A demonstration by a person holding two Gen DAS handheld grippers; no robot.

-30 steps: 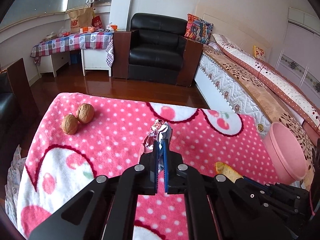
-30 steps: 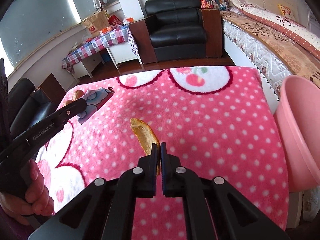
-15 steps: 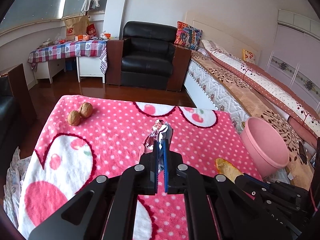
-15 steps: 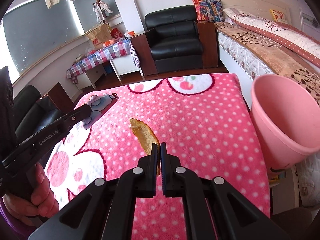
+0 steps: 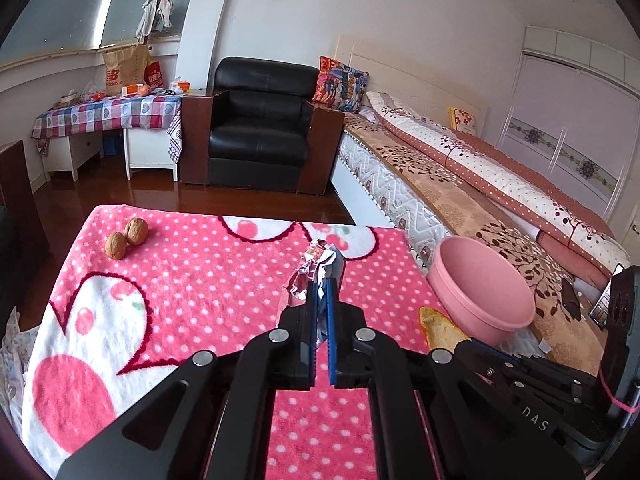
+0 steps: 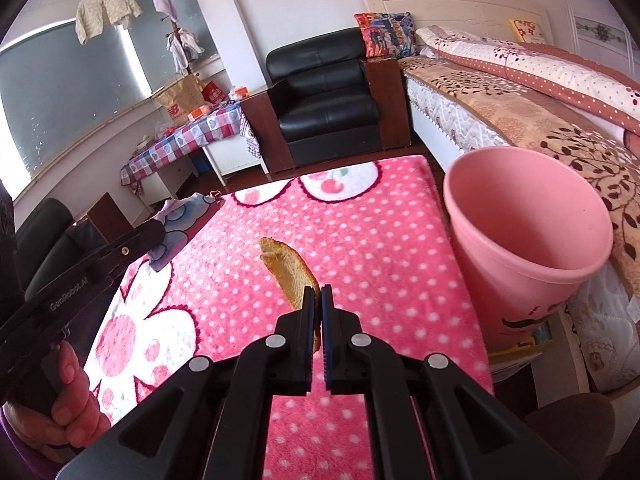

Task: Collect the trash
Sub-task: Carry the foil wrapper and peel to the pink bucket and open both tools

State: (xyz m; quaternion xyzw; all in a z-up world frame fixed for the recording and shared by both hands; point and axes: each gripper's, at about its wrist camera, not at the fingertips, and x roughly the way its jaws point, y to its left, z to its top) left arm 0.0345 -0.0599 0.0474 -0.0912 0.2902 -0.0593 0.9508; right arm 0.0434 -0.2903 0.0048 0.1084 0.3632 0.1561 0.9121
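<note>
Tongs on both sides are raised above the table [image 5: 192,280], pointing forward over its fuzzy pink polka-dot blanket. Left tongs [image 5: 320,286] are clamped on a crumpled, shiny foil wrapper [image 5: 316,268], its creased end sticking up past the tips. Right tongs [image 6: 316,294] pinch a curved, golden-brown crust of bread [image 6: 288,270], rough and dry-looking. Just beside the table's right edge stands a smooth pink plastic bin [image 6: 524,240]; nothing shows inside it. Two wrinkled walnuts [image 5: 126,238] touch each other at the far left corner.
</note>
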